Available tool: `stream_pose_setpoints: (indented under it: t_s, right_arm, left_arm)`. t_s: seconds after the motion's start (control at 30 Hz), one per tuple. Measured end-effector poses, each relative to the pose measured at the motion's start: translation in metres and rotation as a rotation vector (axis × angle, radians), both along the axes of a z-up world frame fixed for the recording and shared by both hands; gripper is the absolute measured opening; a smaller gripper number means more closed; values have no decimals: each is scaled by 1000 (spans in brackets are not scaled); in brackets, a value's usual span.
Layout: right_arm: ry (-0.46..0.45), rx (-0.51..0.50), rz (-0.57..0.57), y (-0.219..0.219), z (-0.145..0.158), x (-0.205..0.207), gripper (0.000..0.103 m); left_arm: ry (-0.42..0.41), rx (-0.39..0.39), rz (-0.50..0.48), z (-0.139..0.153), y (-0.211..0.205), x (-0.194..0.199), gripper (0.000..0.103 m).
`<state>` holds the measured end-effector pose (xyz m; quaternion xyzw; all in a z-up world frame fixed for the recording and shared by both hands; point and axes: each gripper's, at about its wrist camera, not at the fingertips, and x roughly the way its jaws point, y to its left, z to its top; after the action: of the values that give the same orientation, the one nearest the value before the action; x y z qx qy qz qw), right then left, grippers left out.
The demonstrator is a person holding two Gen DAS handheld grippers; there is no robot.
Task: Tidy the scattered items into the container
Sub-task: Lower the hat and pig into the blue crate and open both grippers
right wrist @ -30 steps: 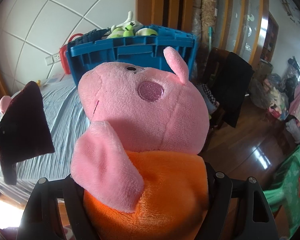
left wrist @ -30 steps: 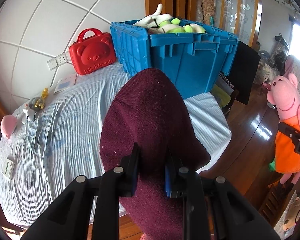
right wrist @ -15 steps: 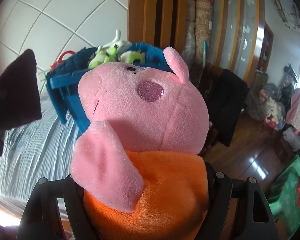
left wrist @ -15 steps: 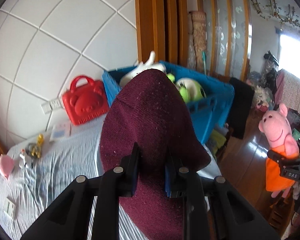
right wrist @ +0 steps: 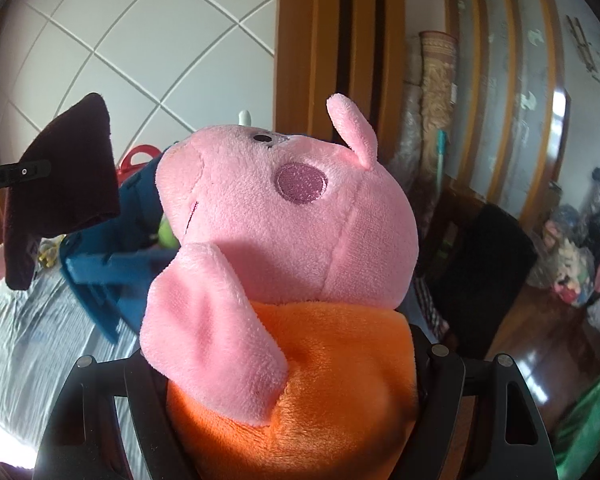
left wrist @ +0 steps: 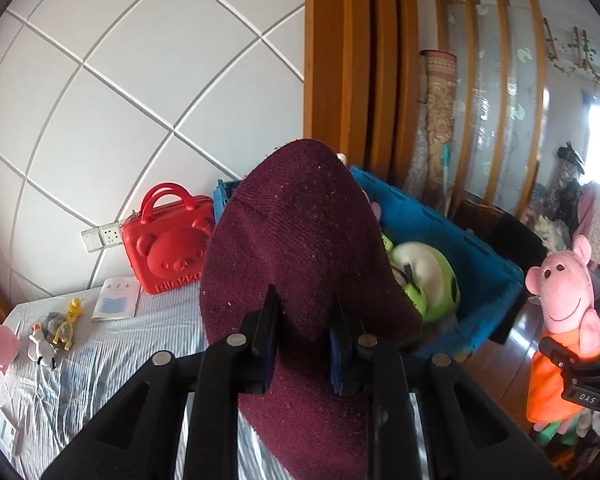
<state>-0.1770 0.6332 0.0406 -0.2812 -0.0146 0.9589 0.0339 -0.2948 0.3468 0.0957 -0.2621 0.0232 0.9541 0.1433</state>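
My left gripper (left wrist: pixel 304 344) is shut on a maroon knit hat (left wrist: pixel 300 248) and holds it up in front of the blue crate (left wrist: pixel 472 264), near its near rim. The crate stands on the bed and holds a green and white plush (left wrist: pixel 428 276). My right gripper (right wrist: pixel 284 392) is shut on a pink pig plush in an orange dress (right wrist: pixel 284 240), held in the air right of the crate (right wrist: pixel 100 280). The pig (left wrist: pixel 560 308) also shows in the left wrist view, and the hat (right wrist: pixel 64 184) in the right wrist view.
A red bear case (left wrist: pixel 168 240) leans on the wall behind the striped bed sheet (left wrist: pixel 100 360). A booklet (left wrist: pixel 116 300), small toys (left wrist: pixel 56 328), a pink plush (left wrist: pixel 2 344) and a card (left wrist: pixel 10 432) lie on the bed. A black chair (right wrist: pixel 484 264) stands on the wooden floor.
Both grippers have risen. The hat now sits at the crate's rim height and I look down into the crate. The pig has moved up and closer to the crate.
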Motion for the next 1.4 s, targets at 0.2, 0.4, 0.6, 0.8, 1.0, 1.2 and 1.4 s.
stream_pose_setpoints:
  t_s: [0.2,0.4,0.6,0.8,1.0,1.2,1.4]
  right_arm:
    - [33,35,111,21,26,-87,80]
    - [12,61,197,29,35,-167,80]
    - [-19,86,259,25,30,-233,80]
    - [-63,102,278,15,18,-279,80]
    - [-100,89,281,10,7,-302,83]
    - [-103,81,277,8,6,-310,100]
    - [-68,103,260,5,17,-303,102]
  left_arm:
    - [-16,-17,124,2,25,-64,20]
    - [-110,-101,200,-19,44,-114,20]
    - [-194,-191,224,-49,60,-143,20]
    - [-245,-205,235,-56,59,-166,21]
    - [-265,-205,234,-59,58,-182,48]
    - [-226,-213,210,-54,65,-181,66]
    - [-220,-189,211,-50,61,-170,66]
